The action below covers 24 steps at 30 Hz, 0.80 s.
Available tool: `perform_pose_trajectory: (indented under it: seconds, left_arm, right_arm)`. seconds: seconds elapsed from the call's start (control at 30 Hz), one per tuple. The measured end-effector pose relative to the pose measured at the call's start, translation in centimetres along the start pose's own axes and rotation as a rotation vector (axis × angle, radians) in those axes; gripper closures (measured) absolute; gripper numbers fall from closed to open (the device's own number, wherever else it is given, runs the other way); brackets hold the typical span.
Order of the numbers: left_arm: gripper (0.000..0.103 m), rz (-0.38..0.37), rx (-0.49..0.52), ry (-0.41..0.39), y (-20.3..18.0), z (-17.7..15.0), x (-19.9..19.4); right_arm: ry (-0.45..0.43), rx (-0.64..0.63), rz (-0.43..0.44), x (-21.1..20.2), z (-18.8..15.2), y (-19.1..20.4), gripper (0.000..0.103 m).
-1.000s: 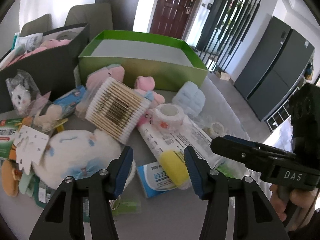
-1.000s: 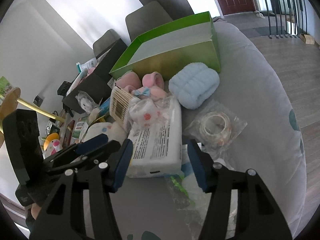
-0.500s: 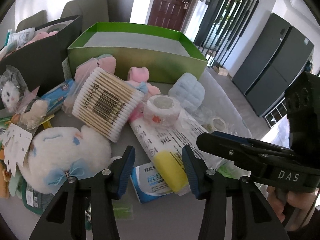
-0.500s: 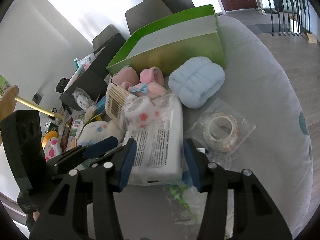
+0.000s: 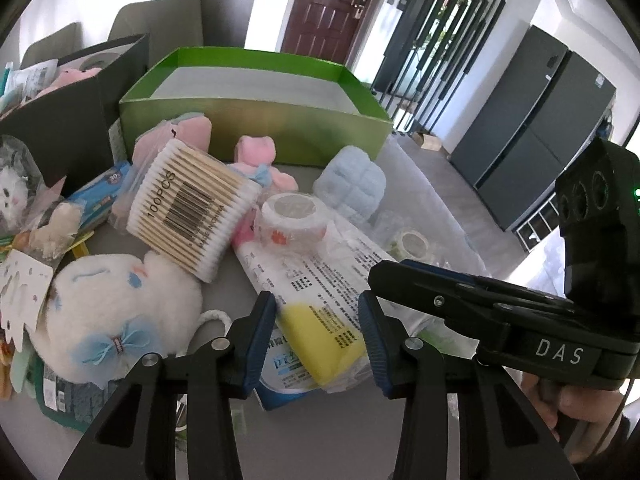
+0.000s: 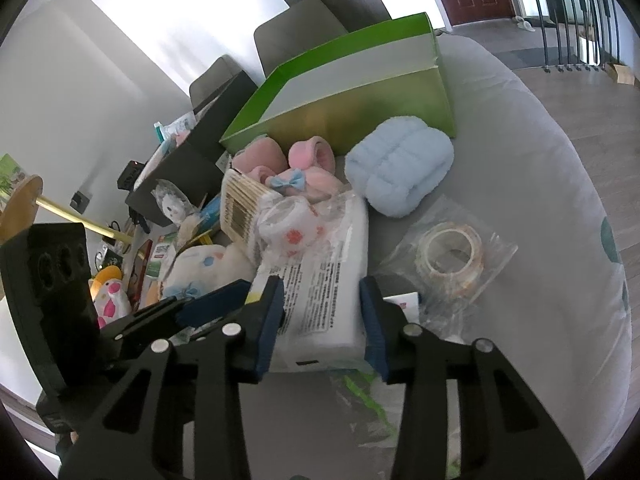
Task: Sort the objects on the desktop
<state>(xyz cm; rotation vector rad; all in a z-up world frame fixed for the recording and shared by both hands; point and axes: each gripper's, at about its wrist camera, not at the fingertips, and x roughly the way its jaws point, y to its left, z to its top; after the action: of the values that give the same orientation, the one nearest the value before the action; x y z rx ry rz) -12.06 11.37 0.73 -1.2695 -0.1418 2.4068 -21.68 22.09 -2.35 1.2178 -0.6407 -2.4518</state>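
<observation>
Both the left gripper (image 5: 318,326) and right gripper (image 6: 322,316) straddle the white printed packet (image 6: 324,292) with jaws apart, apparently lining up a two-handed lift toward the green box (image 5: 256,120).

"100pcs" runs beside a barcode on the cotton swab pack (image 5: 188,208). white letters "das" mark the black body of the right gripper (image 5: 558,354). a blue packet (image 5: 105,194) shows "30" in a small badge. print on the white wrapped pack (image 5: 320,280) is too small to read.
</observation>
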Motion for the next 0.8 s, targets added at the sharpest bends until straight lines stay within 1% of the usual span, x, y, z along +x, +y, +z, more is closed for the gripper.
perform_pose_trajectory:
  seconds: [0.03, 0.07, 0.13, 0.2, 0.27, 0.37, 0.43, 0.53, 0.6, 0.67, 0.8]
  left_arm:
    - [0.06, 0.0, 0.003, -0.004, -0.1, 0.1, -0.1]
    - [0.064, -0.007, 0.006, -0.008, -0.1, 0.2, -0.3]
    - [0.068, -0.025, 0.01, -0.014, -0.3, 0.2, -0.8]
    - [0.068, -0.026, 0.016, -0.014, -0.5, 0.1, -1.1]
    - [0.068, -0.035, 0.019, -0.013, -0.5, -0.2, -1.5]
    - [0.068, -0.044, 0.024, -0.01, -0.2, -0.9, -1.9]
    - [0.068, -0.058, 0.003, -0.014, 0.4, -1.0, -2.1]
    - [0.068, -0.039, -0.013, -0.027, 0.9, -0.9, -2.5]
    - [0.068, -0.045, -0.022, -0.03, 1.2, -0.9, -2.7]
    - [0.068, -0.039, -0.027, -0.027, 1.4, -0.9, -2.5]
    - [0.068, -0.036, -0.026, -0.007, 1.6, -1.0, -1.6]
  right_arm:
    - [-0.006, 0.002, 0.007, -0.2, -0.1, 0.1, 0.065]
    - [-0.011, 0.004, 0.015, -0.5, -0.1, 0.2, 0.066]
    - [-0.019, 0.004, 0.025, -0.9, -0.2, 0.6, 0.069]
    - [-0.02, -0.002, 0.025, -1.2, -0.4, 1.0, 0.073]
    - [-0.022, -0.005, 0.027, -1.6, -0.9, 1.4, 0.074]
    - [-0.016, -0.001, 0.041, -1.8, -1.6, 1.6, 0.074]
    - [-0.011, 0.016, 0.053, -1.8, -1.9, 1.5, 0.074]
    - [-0.024, 0.038, 0.025, -2.1, -2.0, 1.2, 0.068]
    - [-0.037, 0.052, 0.021, -2.4, -1.9, 0.9, 0.054]
    - [-0.039, 0.055, 0.009, -2.4, -1.8, 0.8, 0.05]
    - [-0.022, 0.044, -0.014, -1.5, -1.2, 0.8, 0.05]
